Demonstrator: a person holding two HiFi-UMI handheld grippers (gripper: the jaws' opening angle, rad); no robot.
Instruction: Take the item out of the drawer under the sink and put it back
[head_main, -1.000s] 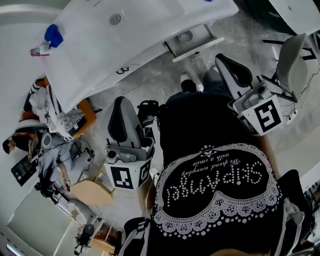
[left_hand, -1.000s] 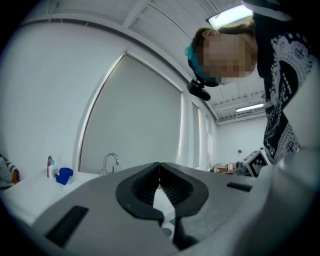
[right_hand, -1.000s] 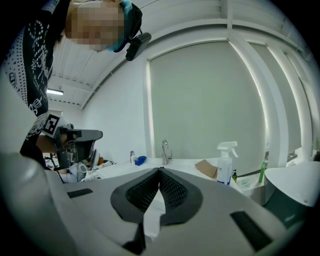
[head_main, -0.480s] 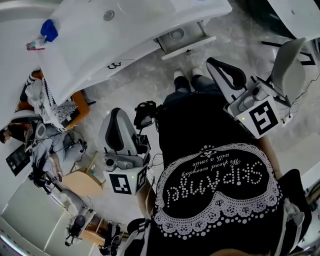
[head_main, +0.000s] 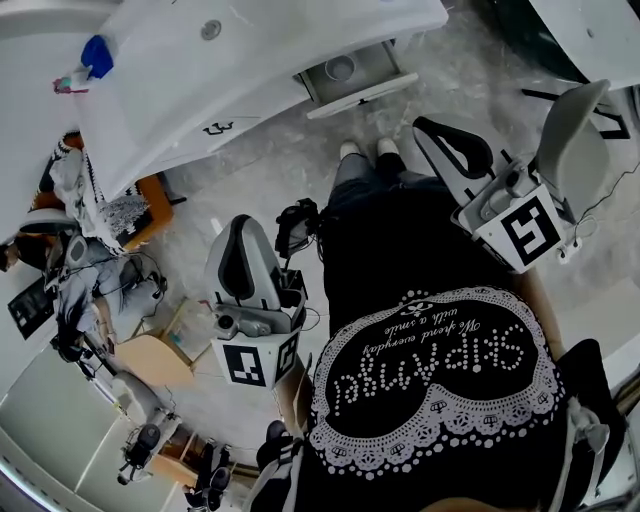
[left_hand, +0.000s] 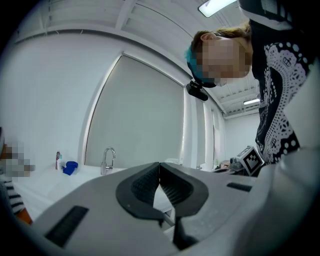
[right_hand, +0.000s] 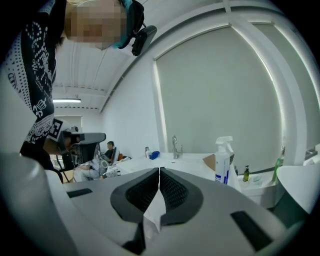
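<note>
In the head view the white sink counter (head_main: 180, 90) runs across the top. Under its edge a drawer (head_main: 372, 88) stands pulled out, with a round grey item (head_main: 341, 68) lying in it. My left gripper (head_main: 246, 225) hangs over the floor, well short of the drawer. Its jaws meet at the tips with nothing between them (left_hand: 159, 165). My right gripper (head_main: 428, 127) is held to the right of the drawer and below it, apart from it. It is shut and empty too (right_hand: 159, 170). The faucet (left_hand: 107, 159) shows beyond the left jaws.
A blue object (head_main: 97, 55) and a small bottle sit at the counter's left end. A white spray bottle (right_hand: 223, 160) stands on a counter to the right. A seated person (head_main: 85, 290), piled clothes and orange stools (head_main: 160, 360) crowd the left. A white chair (head_main: 575, 130) stands right.
The counter and the open drawer have slid up and to the left in the head view, and the feet show more. Both grippers have shifted slightly and stay shut.
</note>
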